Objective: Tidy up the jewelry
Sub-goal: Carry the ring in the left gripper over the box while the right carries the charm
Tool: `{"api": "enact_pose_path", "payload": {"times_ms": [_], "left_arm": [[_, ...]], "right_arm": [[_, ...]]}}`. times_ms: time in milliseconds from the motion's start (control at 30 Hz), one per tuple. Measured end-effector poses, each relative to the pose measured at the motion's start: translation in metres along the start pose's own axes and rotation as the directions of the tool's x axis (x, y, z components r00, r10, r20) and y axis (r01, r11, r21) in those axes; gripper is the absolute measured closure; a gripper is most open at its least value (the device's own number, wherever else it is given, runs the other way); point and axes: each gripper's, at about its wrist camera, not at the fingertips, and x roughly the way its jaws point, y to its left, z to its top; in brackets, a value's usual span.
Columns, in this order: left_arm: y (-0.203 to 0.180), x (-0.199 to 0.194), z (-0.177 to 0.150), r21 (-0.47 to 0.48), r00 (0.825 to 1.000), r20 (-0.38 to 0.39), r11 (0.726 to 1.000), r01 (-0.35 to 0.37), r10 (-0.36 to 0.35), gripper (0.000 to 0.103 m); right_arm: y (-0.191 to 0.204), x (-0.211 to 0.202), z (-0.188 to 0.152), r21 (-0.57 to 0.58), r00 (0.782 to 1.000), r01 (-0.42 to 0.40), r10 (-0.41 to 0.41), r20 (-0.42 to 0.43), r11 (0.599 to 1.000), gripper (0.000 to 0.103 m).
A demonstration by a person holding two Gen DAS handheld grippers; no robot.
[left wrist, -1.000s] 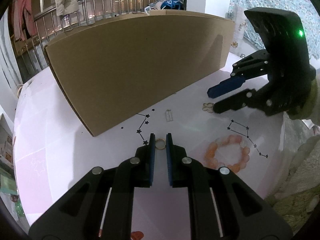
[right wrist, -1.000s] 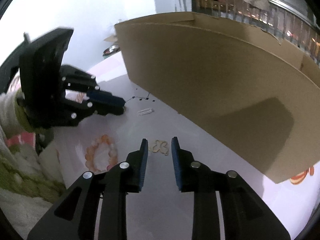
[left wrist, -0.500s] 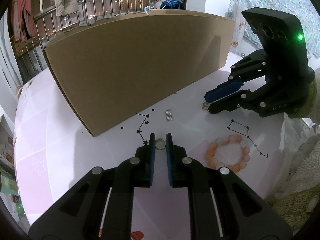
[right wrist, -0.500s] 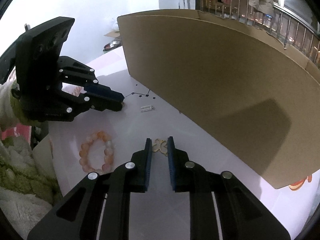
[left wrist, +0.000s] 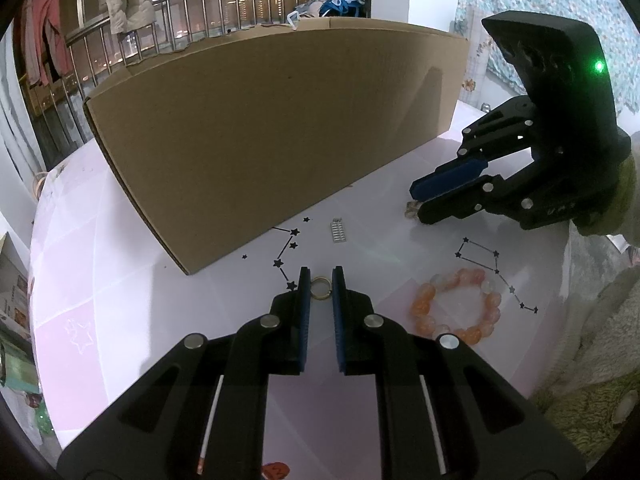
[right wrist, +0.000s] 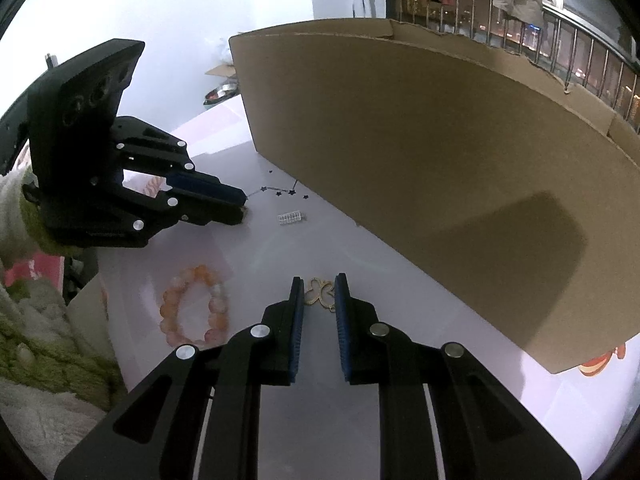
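A small gold ring (left wrist: pixel 320 288) sits between the fingertips of my left gripper (left wrist: pixel 320 286), which is shut on it just above the table. My right gripper (right wrist: pixel 319 294) is shut on a gold double-heart charm (right wrist: pixel 320 294) resting on the table. The right gripper also shows in the left wrist view (left wrist: pixel 418 204), and the left gripper in the right wrist view (right wrist: pixel 243 205). An orange bead bracelet (left wrist: pixel 460 306) lies on the table between them; it also shows in the right wrist view (right wrist: pixel 195 306). A small silver clip (left wrist: pixel 338 232) lies near the box.
A large cardboard box (left wrist: pixel 272 128) stands on the pale pink table (left wrist: pixel 120 300) behind the jewelry, and fills the back of the right wrist view (right wrist: pixel 440 152). Star-line stickers (left wrist: pixel 286 256) mark the tabletop. A railing with hanging clothes (left wrist: pixel 120 4) is behind.
My right gripper narrowed its jaws from wide apart onto the double-heart charm. The left gripper stayed in place, shut on the ring.
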Motion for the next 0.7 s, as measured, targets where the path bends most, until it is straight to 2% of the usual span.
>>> {"api": "enact_pose_path", "payload": {"times_ms": [267,700], "left_arm": [[-0.004,0.0,0.003,0.009,1.0,-0.006,1.0,-0.012,0.012,0.094],[-0.014,-0.018,0.004,0.01,0.999,0.03,0.999,-0.037,0.037,0.094]], "right_arm": [[0.0,-0.006,0.002,0.006,1.0,0.007,-0.007,0.025,1.0,0.087],[0.004,-0.021,-0.003,-0.006,0.998,0.031,-0.031,0.054,1.0,0.087]]}}
